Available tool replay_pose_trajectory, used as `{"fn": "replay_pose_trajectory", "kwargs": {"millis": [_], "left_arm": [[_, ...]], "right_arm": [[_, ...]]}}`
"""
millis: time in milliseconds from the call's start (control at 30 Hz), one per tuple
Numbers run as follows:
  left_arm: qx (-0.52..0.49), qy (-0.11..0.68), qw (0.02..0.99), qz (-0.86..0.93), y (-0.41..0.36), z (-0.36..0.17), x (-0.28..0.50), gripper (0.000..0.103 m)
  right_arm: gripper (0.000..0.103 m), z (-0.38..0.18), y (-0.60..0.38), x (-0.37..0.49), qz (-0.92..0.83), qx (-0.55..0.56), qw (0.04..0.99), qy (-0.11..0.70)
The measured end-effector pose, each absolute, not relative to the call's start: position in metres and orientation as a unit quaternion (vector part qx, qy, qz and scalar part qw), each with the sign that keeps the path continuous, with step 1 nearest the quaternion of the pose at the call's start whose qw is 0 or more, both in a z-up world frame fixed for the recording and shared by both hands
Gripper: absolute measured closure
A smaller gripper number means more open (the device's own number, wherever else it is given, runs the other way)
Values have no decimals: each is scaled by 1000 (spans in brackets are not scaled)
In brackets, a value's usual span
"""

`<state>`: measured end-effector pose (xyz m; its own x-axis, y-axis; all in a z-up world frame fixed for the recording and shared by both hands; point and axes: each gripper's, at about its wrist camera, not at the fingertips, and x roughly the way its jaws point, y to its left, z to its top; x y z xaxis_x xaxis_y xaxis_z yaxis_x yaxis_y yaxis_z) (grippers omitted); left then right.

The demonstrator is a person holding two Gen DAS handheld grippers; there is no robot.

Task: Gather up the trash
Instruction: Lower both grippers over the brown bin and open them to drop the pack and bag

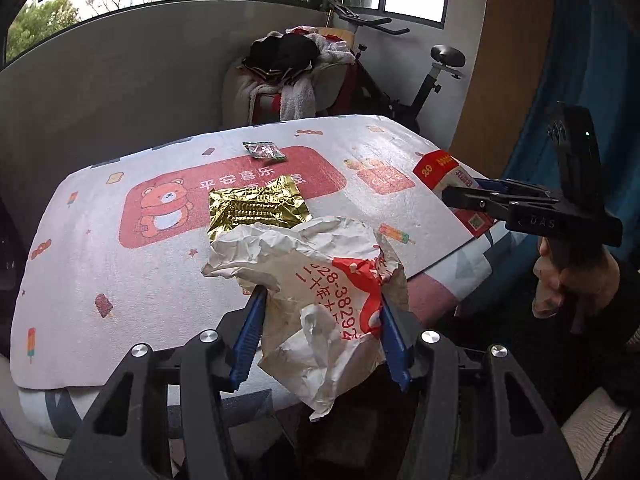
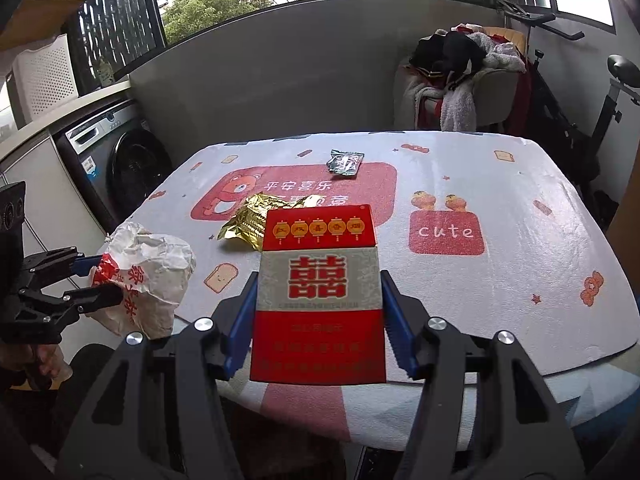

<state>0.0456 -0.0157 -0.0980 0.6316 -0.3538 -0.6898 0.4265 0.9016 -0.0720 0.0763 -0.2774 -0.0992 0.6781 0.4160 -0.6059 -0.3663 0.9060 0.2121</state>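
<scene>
My left gripper (image 1: 320,294) is shut on a crumpled white paper bag with red print (image 1: 320,264), held over the near edge of the table; the right wrist view shows this gripper (image 2: 106,278) and the bag (image 2: 152,272) at the left. My right gripper (image 2: 319,276) is shut on a red and grey cigarette box (image 2: 318,308), gripped by its sides above the table's near edge. In the left wrist view the right gripper (image 1: 460,192) and the box (image 1: 436,166) are at the right. A gold foil wrapper (image 1: 258,206) (image 2: 248,224) and a small green packet (image 1: 264,150) (image 2: 345,163) lie on the table.
The table carries a white mat with a red bear print (image 1: 120,280) (image 2: 500,280). Behind it stands a chair piled with clothes (image 1: 288,68) (image 2: 452,76) and an exercise bike (image 1: 400,80). A washing machine (image 2: 116,160) sits at the left. A hand (image 1: 568,280) holds the right gripper.
</scene>
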Motion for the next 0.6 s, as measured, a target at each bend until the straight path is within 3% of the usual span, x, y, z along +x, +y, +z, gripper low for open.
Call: {"fn": "replay_pose_trajectory", "kwargs": {"millis": [400, 533, 600], "left_arm": [[118, 401, 873, -251, -48, -159, -15, 47], [105, 417, 864, -262, -49, -174, -19, 41], [106, 417, 864, -263, -51, -175, -20, 34]], "right_arm": [[45, -114, -262, 40, 239, 22, 908, 342], [45, -123, -263, 35, 244, 33, 903, 353], [45, -128, -263, 33, 245, 36, 900, 358]]}}
